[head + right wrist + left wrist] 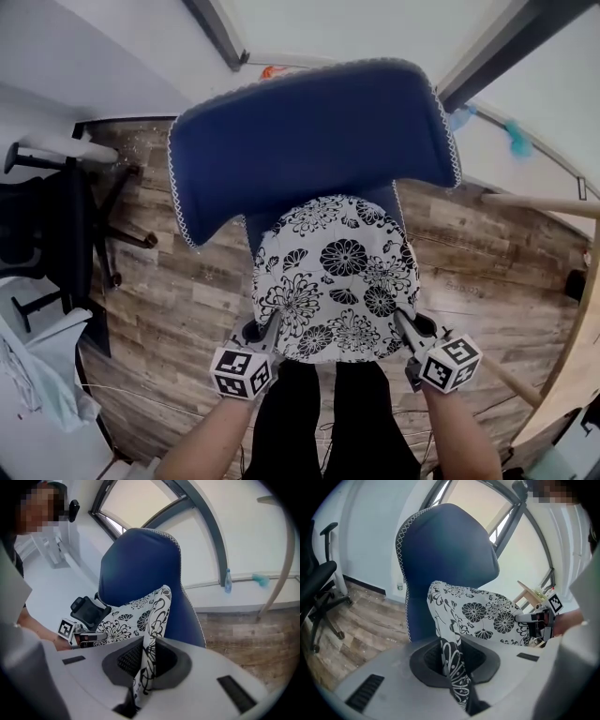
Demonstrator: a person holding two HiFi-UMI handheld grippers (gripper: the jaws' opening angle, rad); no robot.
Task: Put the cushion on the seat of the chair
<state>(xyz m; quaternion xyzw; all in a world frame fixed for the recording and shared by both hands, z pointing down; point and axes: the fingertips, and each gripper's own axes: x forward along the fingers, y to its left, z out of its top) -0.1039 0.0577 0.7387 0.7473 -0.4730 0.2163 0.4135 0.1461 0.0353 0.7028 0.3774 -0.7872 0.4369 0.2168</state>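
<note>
So the black-and-white floral cushion is held over the seat of the blue chair, far edge right by the backrest. Its near left corner is pinched tight in the left gripper, and its near right corner is clamped in the right gripper. A black office chair is parked off left on the wood floor.

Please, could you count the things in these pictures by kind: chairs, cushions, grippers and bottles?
Chairs: 2, the blue chair and the black chair
Cushions: 1, the cushion
Grippers: 2, the left gripper and the right gripper
Bottles: 1, the bottle
Total: 6
</note>
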